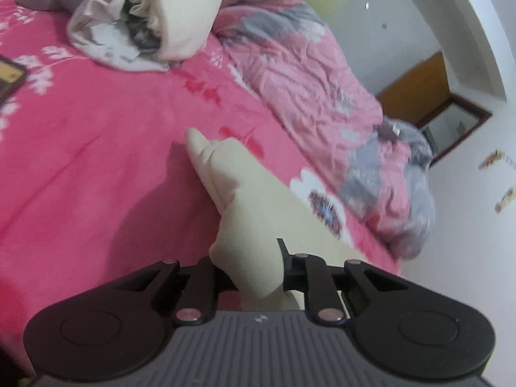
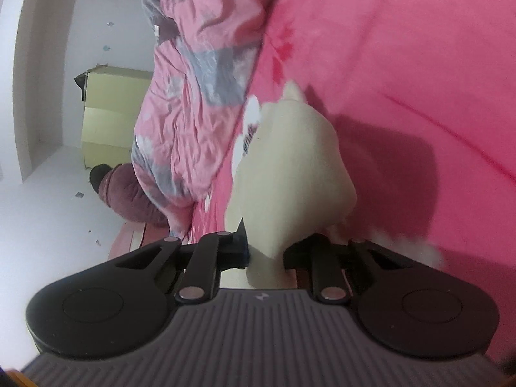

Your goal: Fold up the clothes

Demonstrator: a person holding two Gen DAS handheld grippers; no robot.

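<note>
A cream garment [image 1: 254, 225] hangs bunched from my left gripper [image 1: 258, 271], which is shut on its cloth just above the pink floral bedsheet [image 1: 96, 161]. The free end of the cloth trails forward onto the sheet. In the right wrist view the same cream garment [image 2: 290, 167] is pinched by my right gripper [image 2: 266, 253], shut on another part of it. The cloth stands lifted in a fold and casts a dark shadow on the sheet [image 2: 419, 64]. The fingertips of both grippers are hidden by the fabric.
A heap of white and cream clothes [image 1: 145, 22] lies at the far side of the bed. A crumpled pink and grey quilt [image 1: 322, 96] runs along the bed's edge. A dark flat object [image 1: 9, 77] sits at the left. A yellow cabinet [image 2: 113, 116] stands by the wall.
</note>
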